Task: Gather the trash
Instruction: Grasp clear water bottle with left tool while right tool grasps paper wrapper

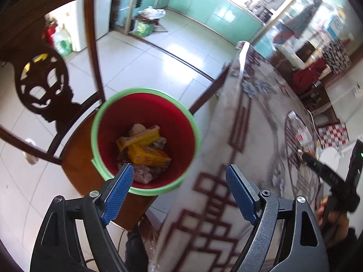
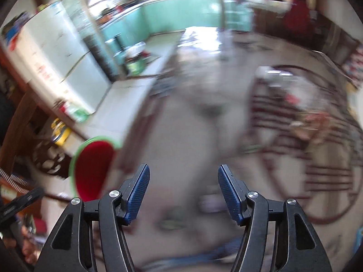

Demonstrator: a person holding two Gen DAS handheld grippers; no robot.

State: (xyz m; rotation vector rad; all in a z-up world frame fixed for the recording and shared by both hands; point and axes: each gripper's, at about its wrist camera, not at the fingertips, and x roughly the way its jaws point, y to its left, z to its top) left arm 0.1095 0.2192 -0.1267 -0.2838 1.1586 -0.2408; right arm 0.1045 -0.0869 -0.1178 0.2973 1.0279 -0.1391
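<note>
Blue-padded jaws of the left gripper [image 1: 179,182] stand spread wide with nothing between them, poised above the near rim of the trash bin [image 1: 97,122]. That red bin with a green rim sits on the seat of a dark wooden chair [image 1: 43,83] drawn up beside the tabletop [image 1: 261,113]. Inside it lie yellow cartons [image 1: 147,153], crumpled wrappers and a pale wad, so a fair part of the collecting looks done.

Over on the other side, the right gripper [image 2: 183,181] is likewise spread and empty; its view is heavily smeared, with the bin [image 2: 93,165] low at its left and the patterned cloth of the tabletop below. From the left view this gripper shows at the far right edge, held in the person's hand [image 1: 326,213].

Farther along the tabletop some things are left: a clear plastic bottle [image 1: 299,127] lying on the round pattern, and what look like small pale scraps nearer the edge, though blur keeps me from being sure of those. My judgement is that the job is partway through, both grippers free for the next piece.
</note>
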